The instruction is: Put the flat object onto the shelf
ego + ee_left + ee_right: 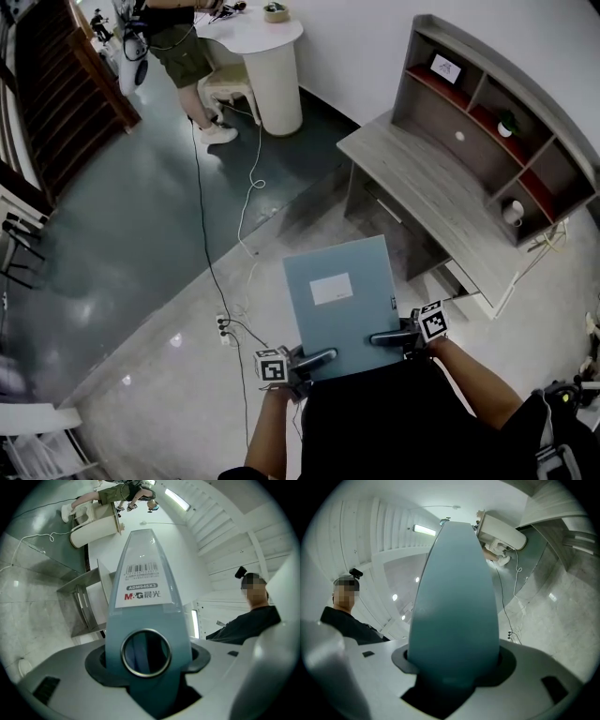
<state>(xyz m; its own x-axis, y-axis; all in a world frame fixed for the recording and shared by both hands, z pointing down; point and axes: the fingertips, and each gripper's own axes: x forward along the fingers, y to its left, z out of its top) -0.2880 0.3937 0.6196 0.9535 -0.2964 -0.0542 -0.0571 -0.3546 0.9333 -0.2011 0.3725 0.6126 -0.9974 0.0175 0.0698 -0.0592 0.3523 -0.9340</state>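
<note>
1. Standing at upper right, the grey shelf unit (424, 180) is well apart from the box.
2. The blue-grey file box (339, 298) is held flat above the floor, in front of the person.
3. Left gripper (322, 356) is clamped on the box's near left edge, and right gripper (383, 338) on its near right edge; both sets of jaws press on it.

I seem to be in an office or study room: a grey bench (431, 183) with a shelf unit (487, 103) against a white wall (356, 47), a white counter (272, 66), cables (246, 202) trailing over the floor (122, 244) near a power strip (222, 325), and a person (178, 47) standing by.
</note>
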